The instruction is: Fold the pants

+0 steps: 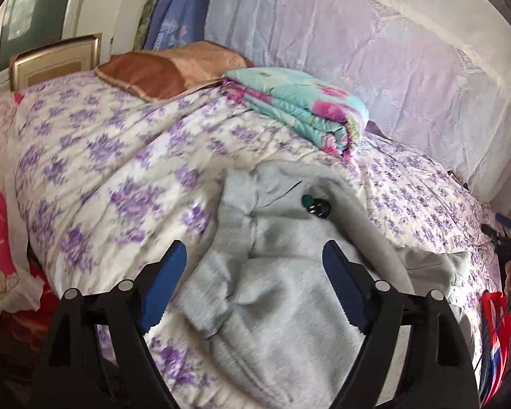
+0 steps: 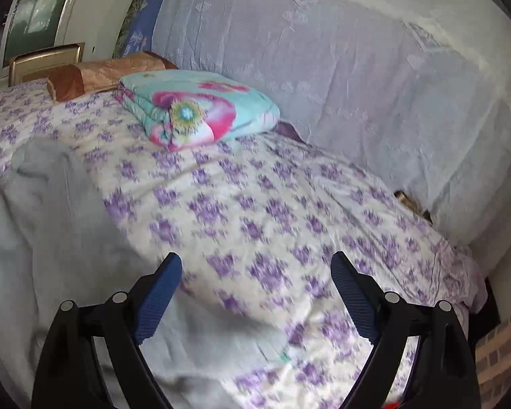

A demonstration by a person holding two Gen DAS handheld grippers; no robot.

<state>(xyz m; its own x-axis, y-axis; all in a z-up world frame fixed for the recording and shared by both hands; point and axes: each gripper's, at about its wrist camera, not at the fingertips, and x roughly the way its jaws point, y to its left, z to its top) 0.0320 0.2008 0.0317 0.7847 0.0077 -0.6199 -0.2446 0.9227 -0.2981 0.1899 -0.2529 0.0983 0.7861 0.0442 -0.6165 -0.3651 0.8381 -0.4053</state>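
Observation:
Light grey pants (image 1: 282,289) lie crumpled on a bed with a white cover printed with purple flowers (image 1: 112,156). A small dark green and black patch (image 1: 315,204) shows on the cloth. My left gripper (image 1: 253,252) hovers over the pants with its blue pads (image 1: 163,283) wide apart, open, nothing pressed between them. In the right wrist view the pants (image 2: 51,221) spread along the left side. My right gripper (image 2: 255,260) stands open over the flowered cover (image 2: 255,211), just right of the grey cloth, its pads (image 2: 354,296) bare.
A folded turquoise quilt with pink flowers (image 1: 299,109) (image 2: 201,109) lies at the back of the bed beside a brown pillow (image 1: 160,71). A pale lilac lace cloth (image 2: 340,68) drapes behind. A red and blue thing (image 1: 497,327) sits at the right edge.

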